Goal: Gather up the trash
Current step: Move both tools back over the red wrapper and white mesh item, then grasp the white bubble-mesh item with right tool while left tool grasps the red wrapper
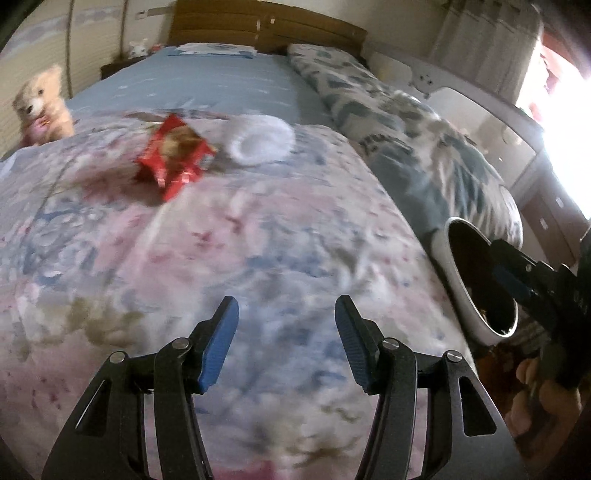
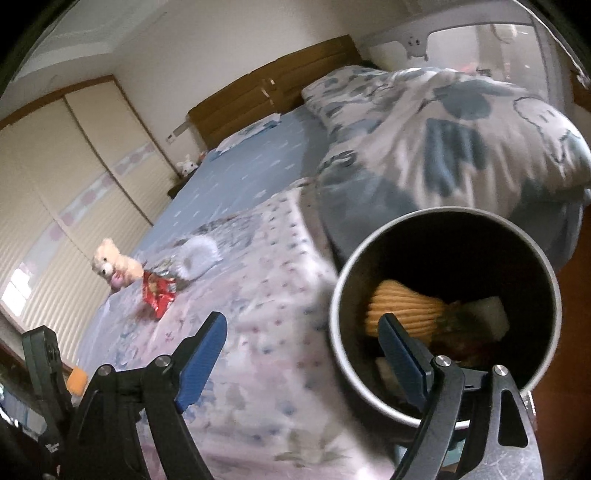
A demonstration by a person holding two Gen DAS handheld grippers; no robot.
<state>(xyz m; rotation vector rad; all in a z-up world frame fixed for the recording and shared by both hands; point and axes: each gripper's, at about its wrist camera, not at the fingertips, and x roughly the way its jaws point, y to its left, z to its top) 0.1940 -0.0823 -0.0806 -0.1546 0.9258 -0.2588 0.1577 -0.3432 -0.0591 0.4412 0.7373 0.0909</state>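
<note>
A crumpled red snack wrapper (image 1: 173,157) lies on the floral quilt, with a white paper cup (image 1: 258,142) on its side just right of it. Both also show in the right wrist view, the wrapper (image 2: 158,293) and the cup (image 2: 197,256). My left gripper (image 1: 286,325) is open and empty, low over the quilt, well short of them. A round white-rimmed bin (image 2: 443,314) holds an orange ribbed item (image 2: 402,308) and other scraps. My right gripper (image 2: 306,336) is open, its right finger (image 2: 400,350) over the bin's mouth. The bin (image 1: 476,277) shows at the bed's right edge.
A teddy bear (image 1: 42,107) sits at the quilt's far left. A blue-patterned duvet (image 1: 406,122) is bunched along the bed's right side. The wooden headboard (image 1: 266,26) is at the back, a wardrobe (image 2: 66,177) to the left and a white bed rail (image 1: 480,96) to the right.
</note>
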